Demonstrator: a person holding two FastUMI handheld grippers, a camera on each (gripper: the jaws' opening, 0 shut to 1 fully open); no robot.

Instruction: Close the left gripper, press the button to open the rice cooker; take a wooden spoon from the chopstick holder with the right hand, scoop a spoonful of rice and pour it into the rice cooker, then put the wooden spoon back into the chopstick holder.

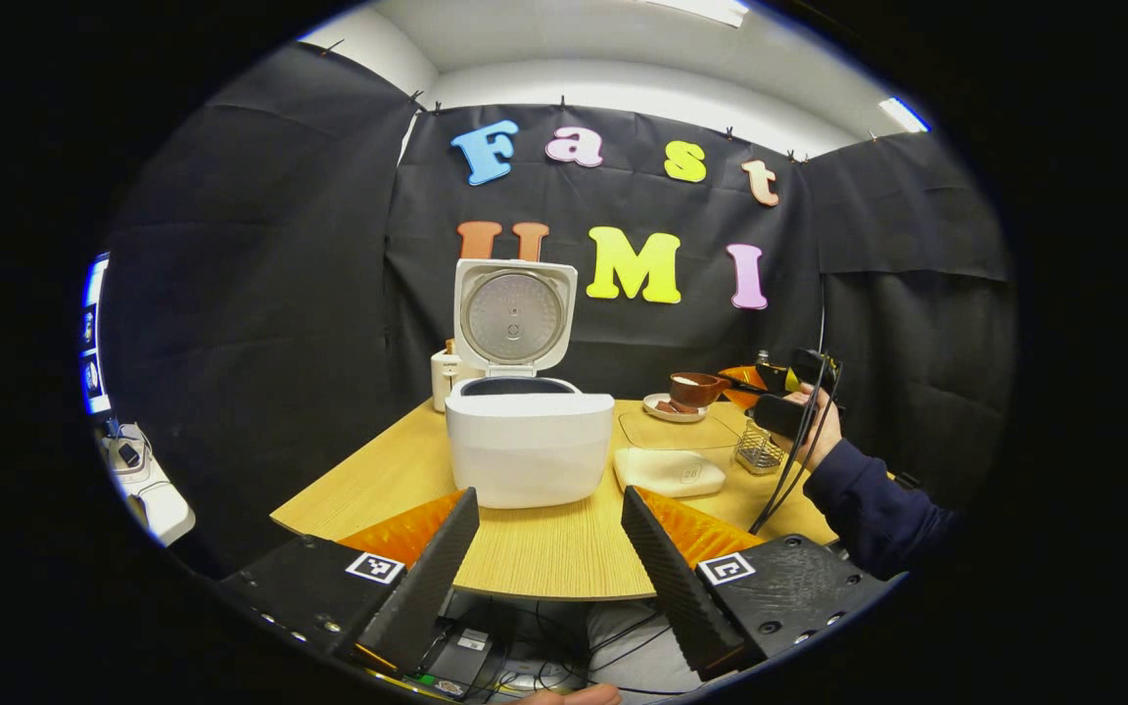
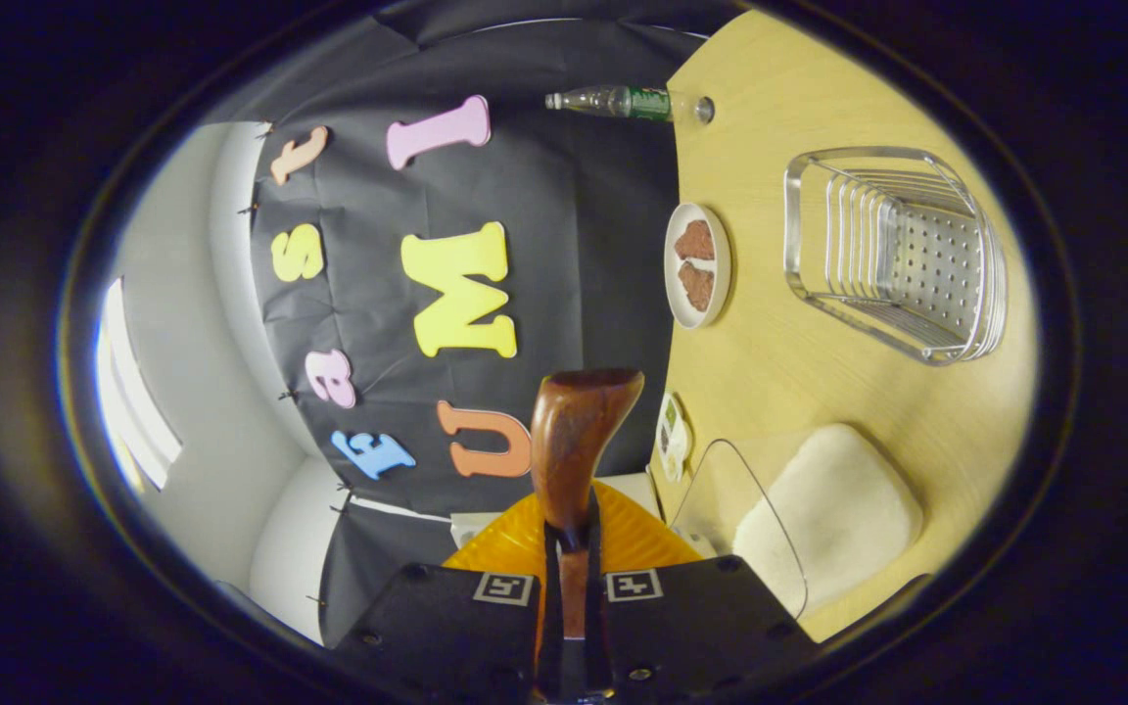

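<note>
While the rice cooker (image 1: 529,441) stands with its lid (image 1: 513,316) raised at the table's (image 1: 544,548) middle, the left gripper (image 1: 549,548) is held wide and empty before it. At three o'clock in the left gripper view, the right gripper (image 1: 787,392) is lifted above the wire chopstick holder (image 1: 758,448). In the right gripper view, the wooden spoon (image 2: 576,441) is seen clamped in that gripper's narrowed fingers (image 2: 550,578), rolled sideways. Rice could be spilled if that tilt were kept. The spoon's bowl side and the cooker's pot are hidden, and the brown bowl's (image 1: 697,389) contents are hard to make out.
</note>
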